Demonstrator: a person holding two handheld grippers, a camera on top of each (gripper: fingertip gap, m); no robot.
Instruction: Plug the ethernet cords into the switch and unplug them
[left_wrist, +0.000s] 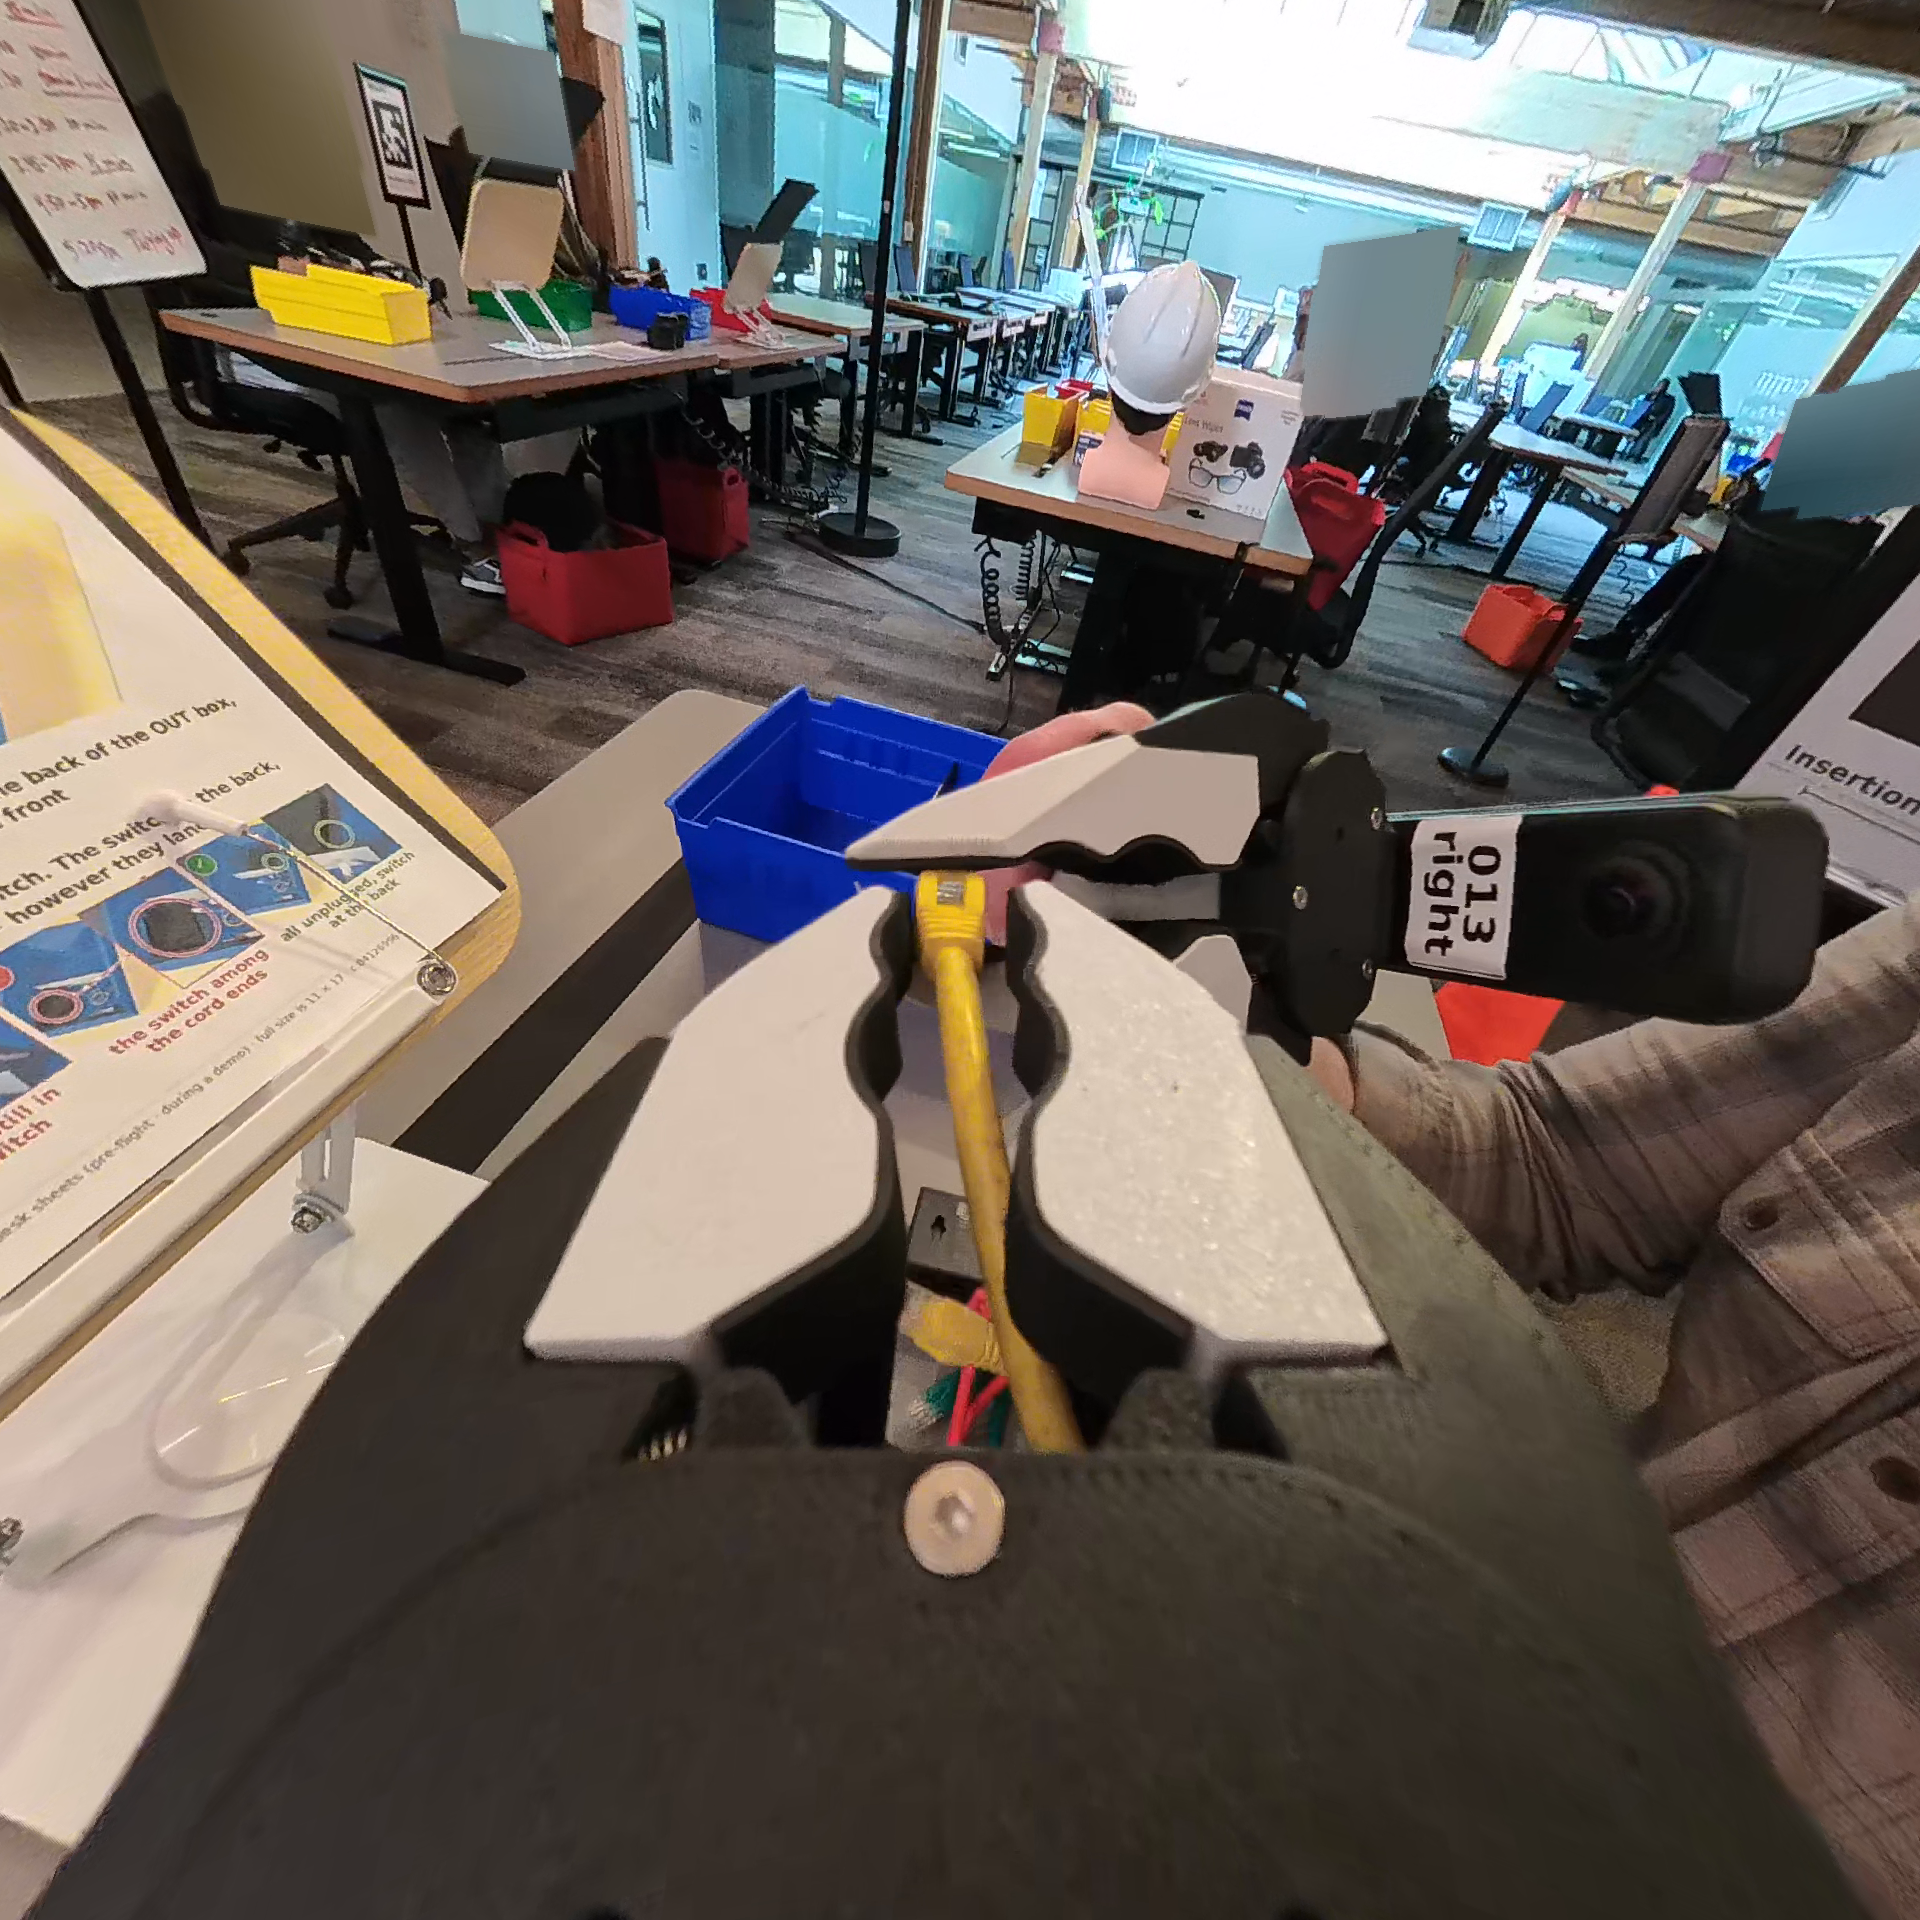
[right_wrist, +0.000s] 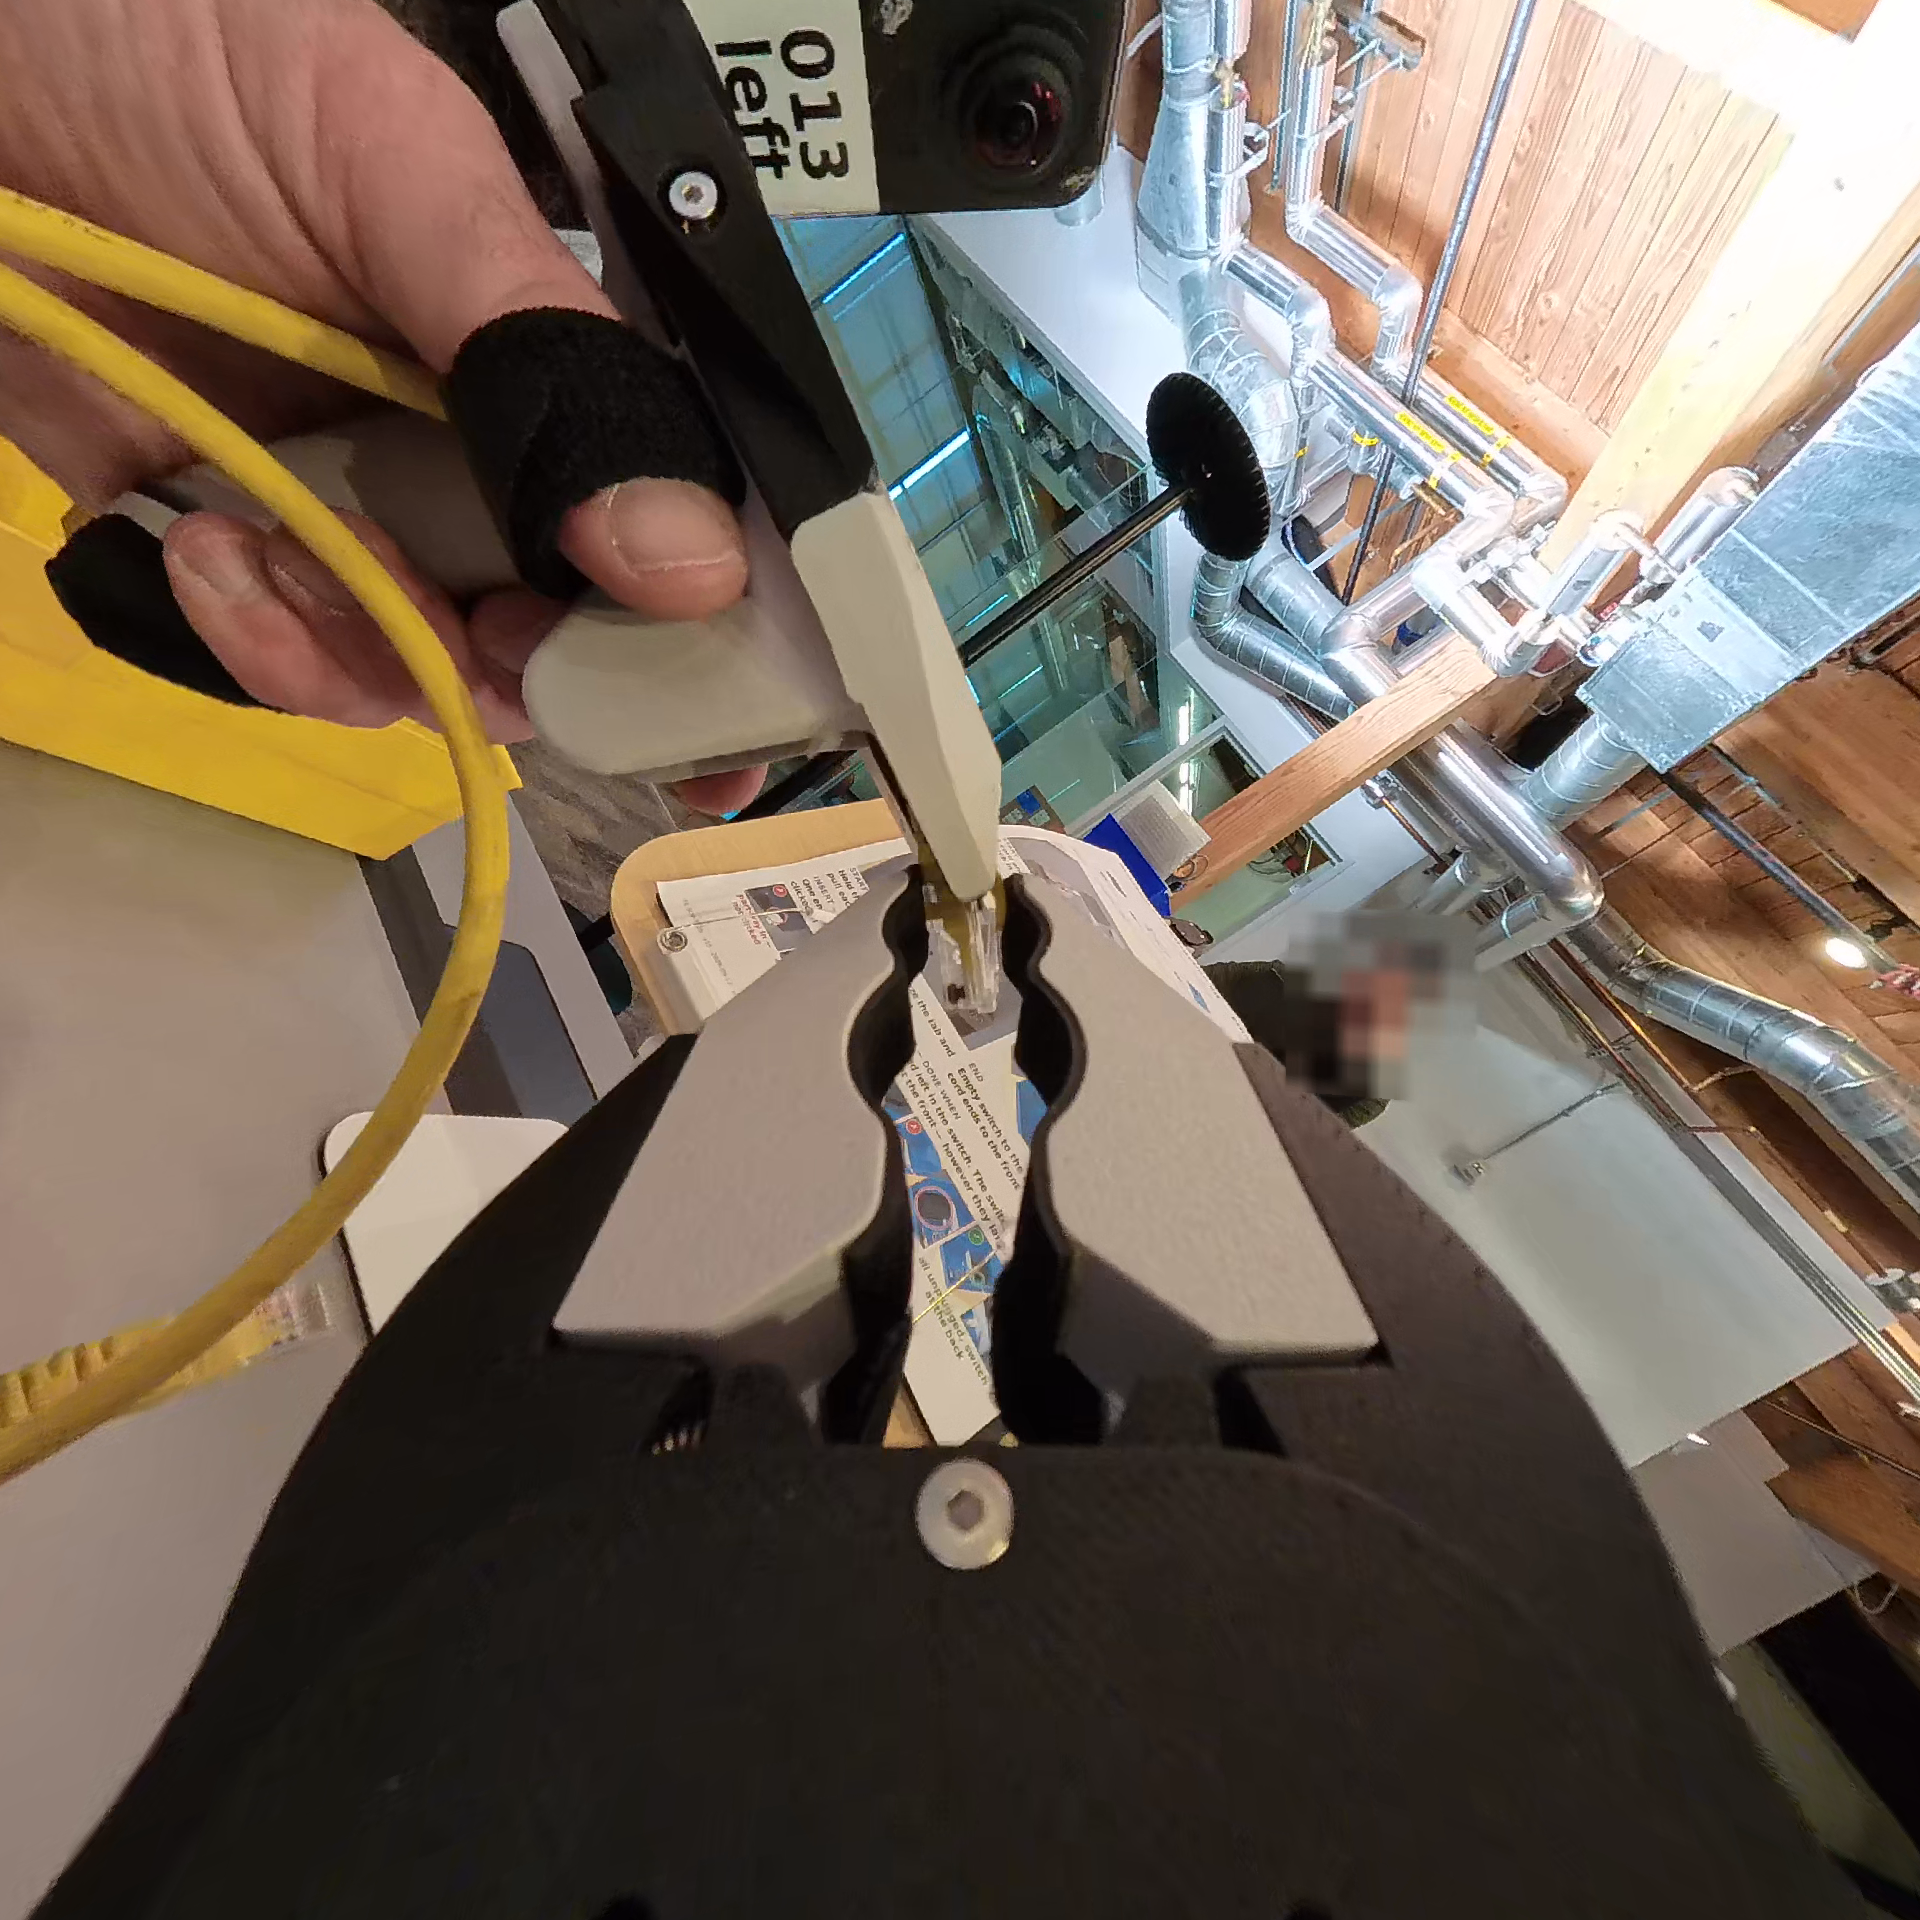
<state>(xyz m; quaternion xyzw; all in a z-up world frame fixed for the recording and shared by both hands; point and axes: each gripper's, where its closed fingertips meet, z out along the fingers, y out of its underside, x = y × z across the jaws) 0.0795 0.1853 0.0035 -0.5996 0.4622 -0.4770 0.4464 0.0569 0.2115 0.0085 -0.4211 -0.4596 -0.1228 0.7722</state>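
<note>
A yellow ethernet cord (left_wrist: 971, 1101) runs up between the fingers of my left gripper (left_wrist: 958, 902), which is shut on it just behind the plug (left_wrist: 943, 891). My right gripper (left_wrist: 883, 868) comes in from the right and closes on the same plug from the side. In the right wrist view the clear plug (right_wrist: 971, 966) sits pinched between the tips of my right gripper (right_wrist: 966, 920), and the left gripper (right_wrist: 961, 878) reaches down from above. The cord loops away left (right_wrist: 457, 935) to its free second plug (right_wrist: 291, 1320). A small black box (left_wrist: 940, 1231) and red and green cord ends (left_wrist: 966, 1403) lie below.
A blue bin (left_wrist: 727, 831) stands on the grey table just beyond the grippers. An instruction board on a stand (left_wrist: 208, 831) is close on the left and also shows in the right wrist view (right_wrist: 748, 914). A yellow bin (right_wrist: 208, 727) is at the left. A plaid sleeve (left_wrist: 1662, 1195) is at the right. The grippers are tip to tip, or close to it.
</note>
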